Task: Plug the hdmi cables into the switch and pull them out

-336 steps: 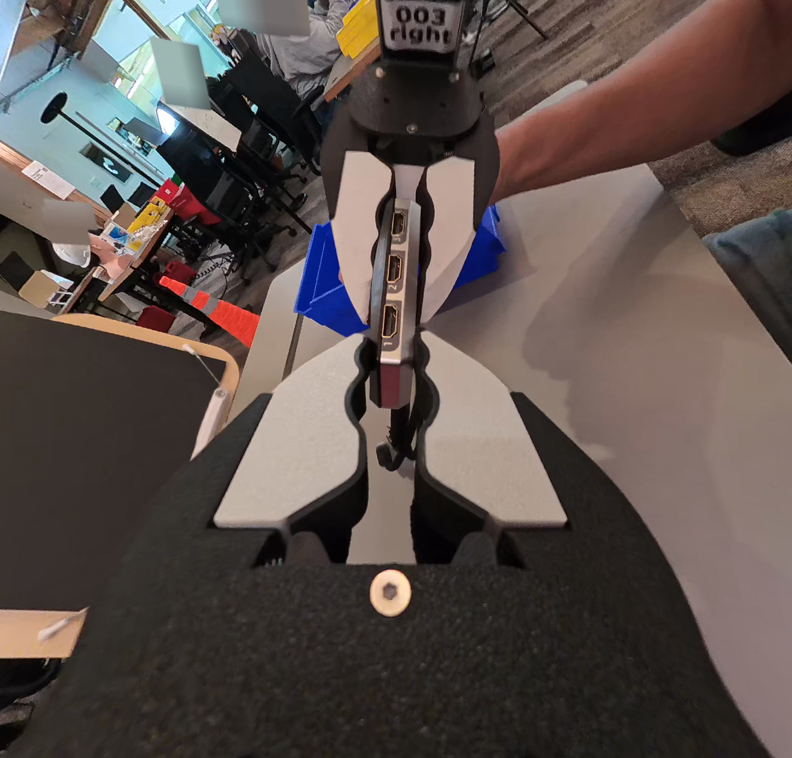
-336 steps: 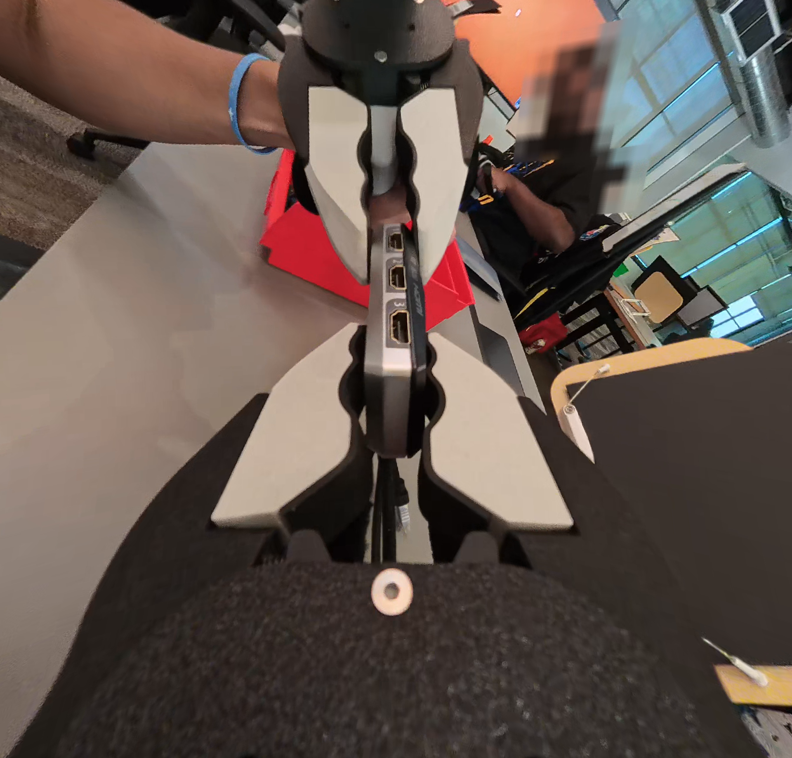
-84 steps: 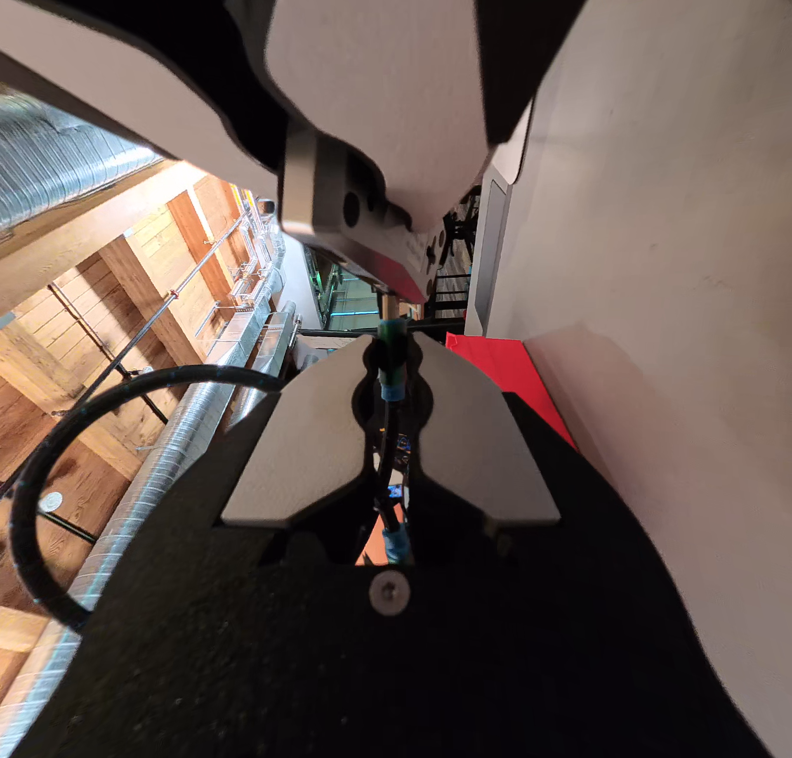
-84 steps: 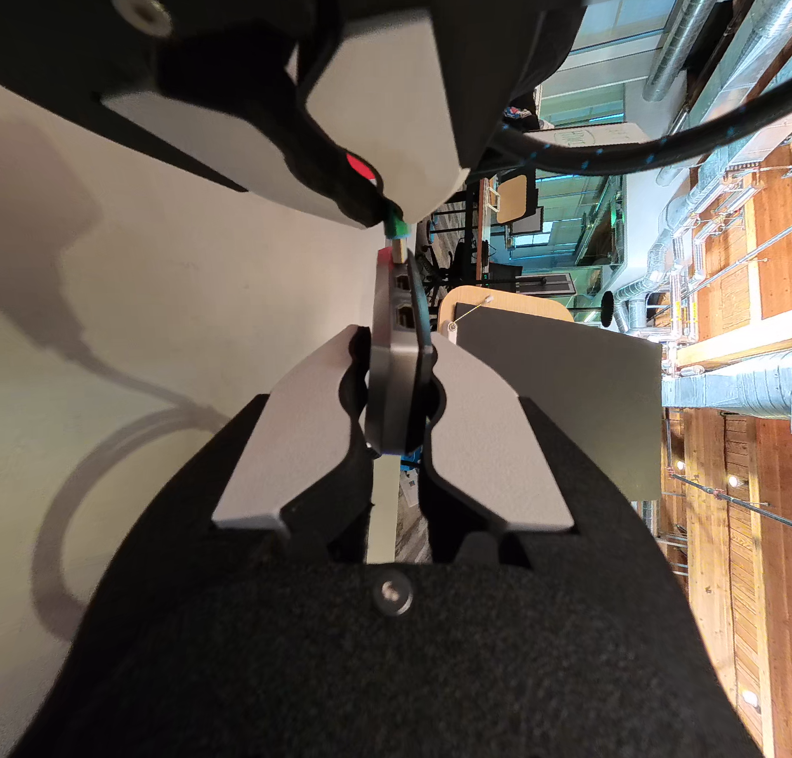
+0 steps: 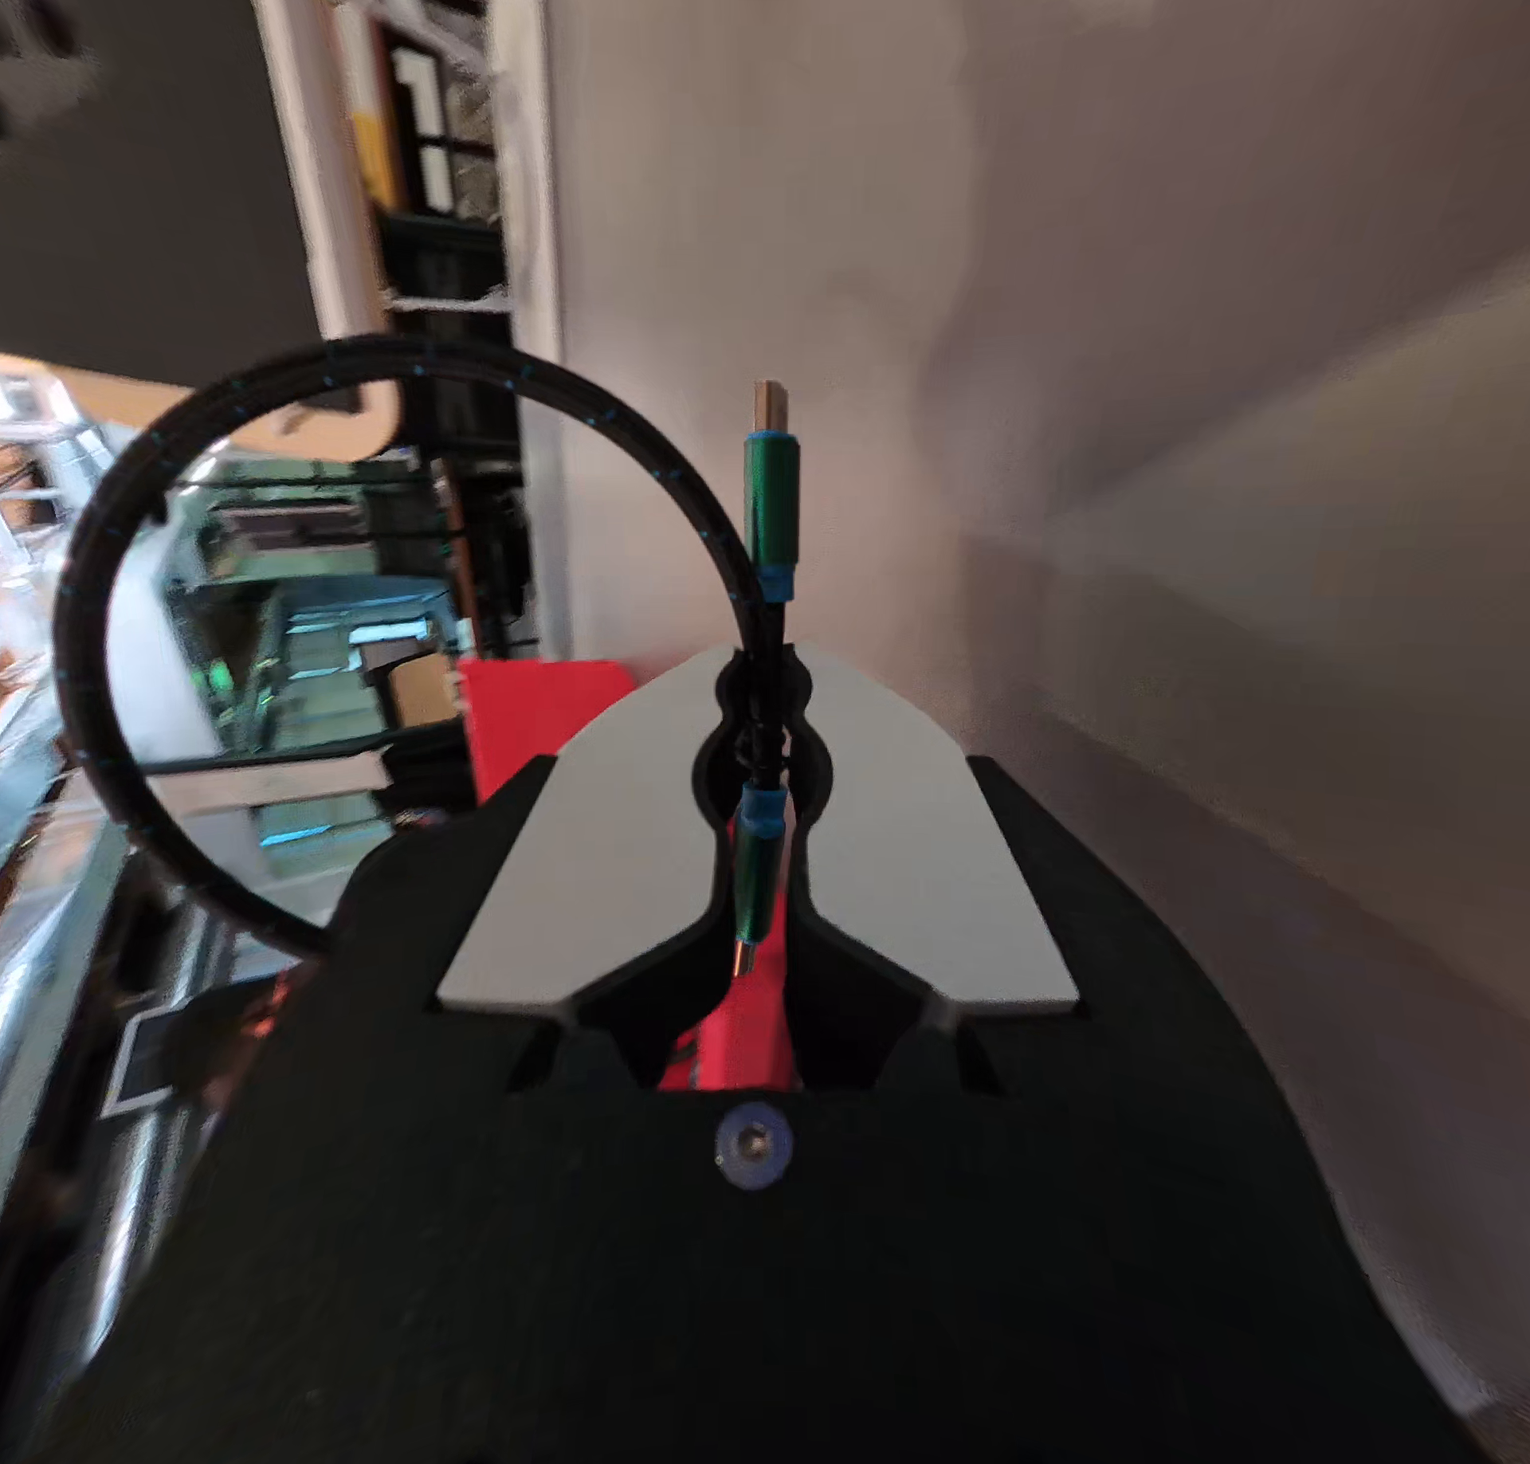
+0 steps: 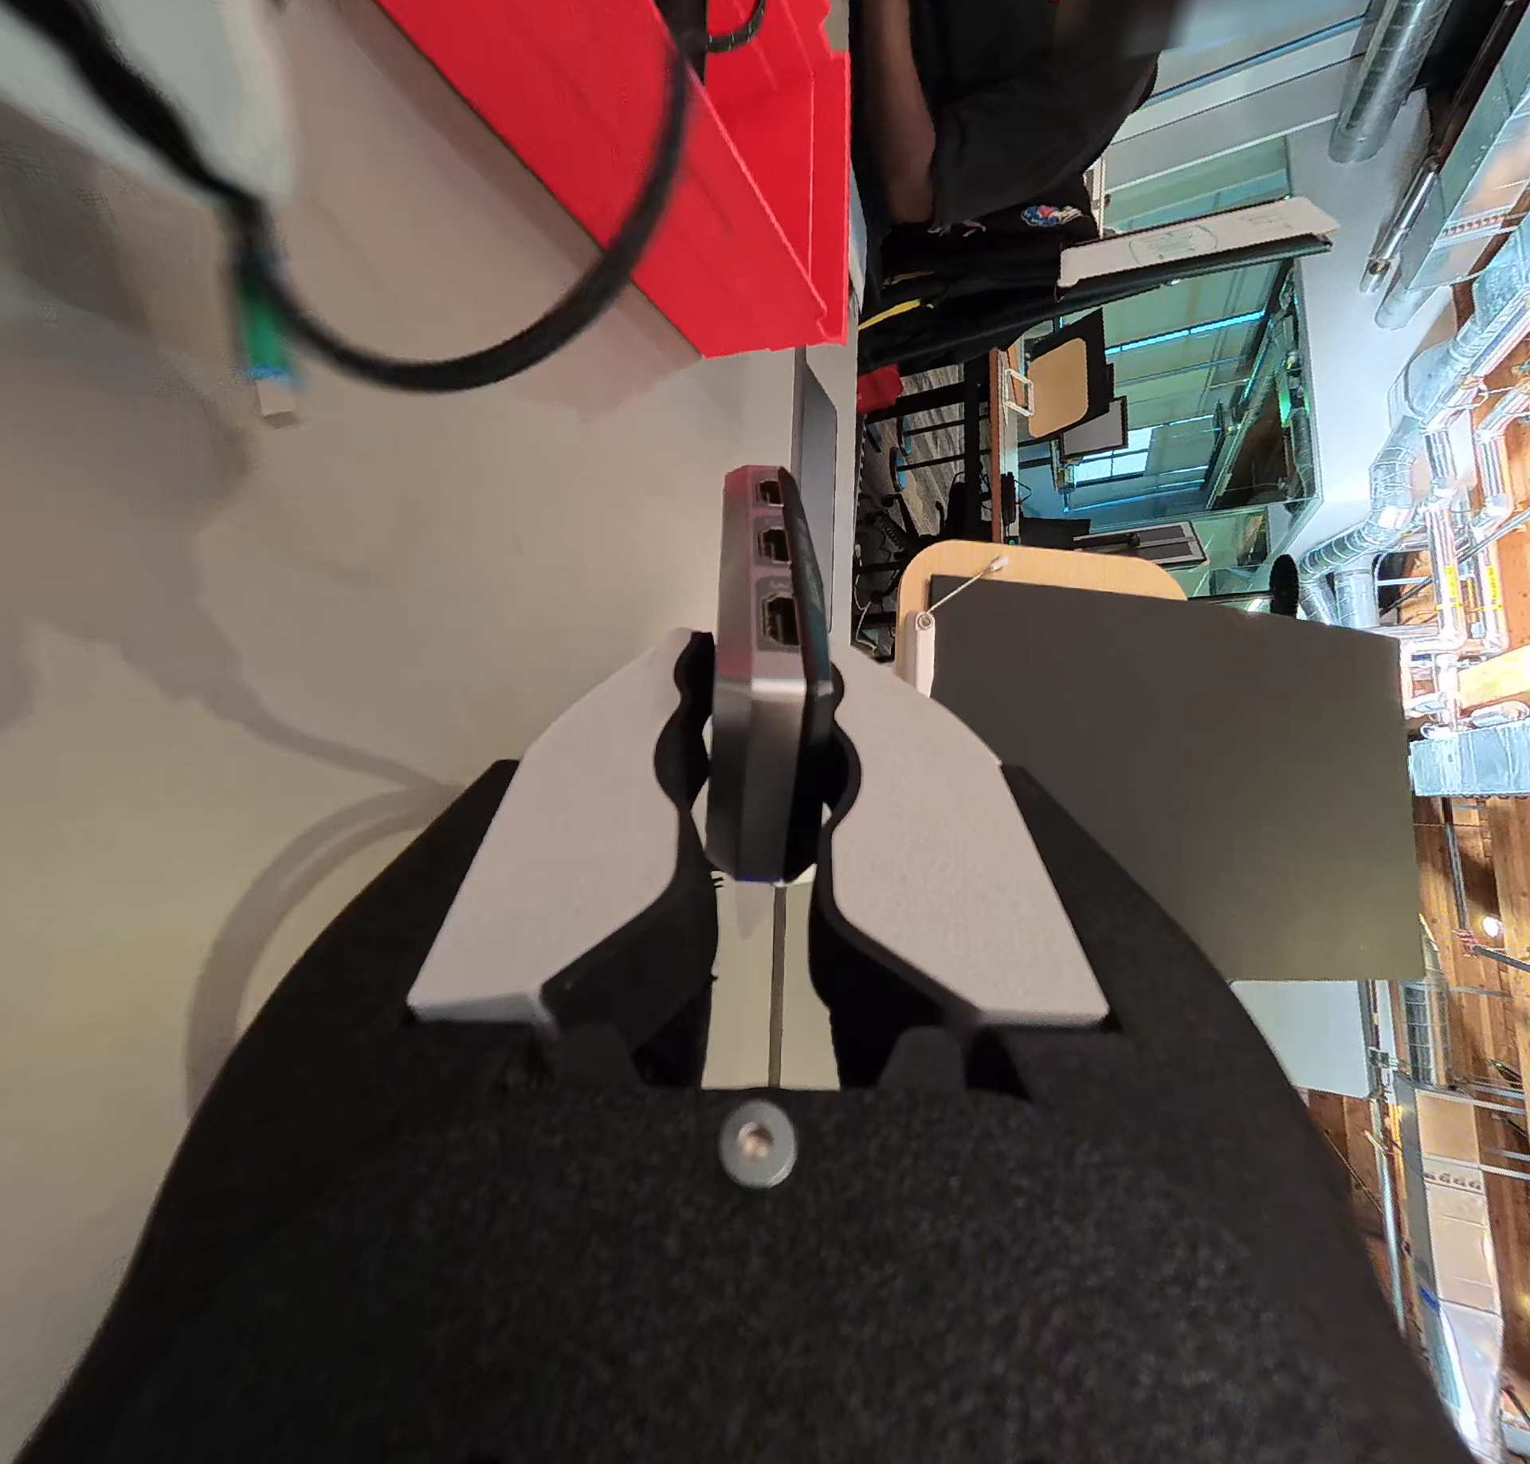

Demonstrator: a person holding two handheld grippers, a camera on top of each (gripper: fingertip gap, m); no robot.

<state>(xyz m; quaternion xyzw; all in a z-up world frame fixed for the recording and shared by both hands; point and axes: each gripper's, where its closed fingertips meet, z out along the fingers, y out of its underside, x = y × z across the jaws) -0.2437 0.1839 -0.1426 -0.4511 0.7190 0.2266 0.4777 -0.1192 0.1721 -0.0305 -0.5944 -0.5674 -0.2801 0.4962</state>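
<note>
My left gripper [image 5: 766, 662] is shut on a black braided HDMI cable [image 5: 248, 447] just behind its green plug [image 5: 770, 513]. The plug points forward with its metal tip bare, and the cable loops round to the left. A second green plug [image 5: 755, 878] lies between the fingers further back. My right gripper [image 6: 766, 662] is shut on the grey HDMI switch [image 6: 757, 679], held edge-on with three empty ports facing forward. The cable [image 6: 579, 298] and its green plug [image 6: 263, 323] also show, blurred, at the upper left of the right wrist view, apart from the switch.
A red bin [image 6: 662, 141] stands on the pale grey table [image 6: 414, 555]; it also shows in the left wrist view [image 5: 538, 720]. A dark board with a wooden rim [image 6: 1159, 762] lies beyond the table edge. A person in dark clothes [image 6: 993, 99] sits past the bin.
The two grippers have moved apart. The green plug that was at the switch's ports 2.8 s ago is now clear of the switch, and the ports are empty.
</note>
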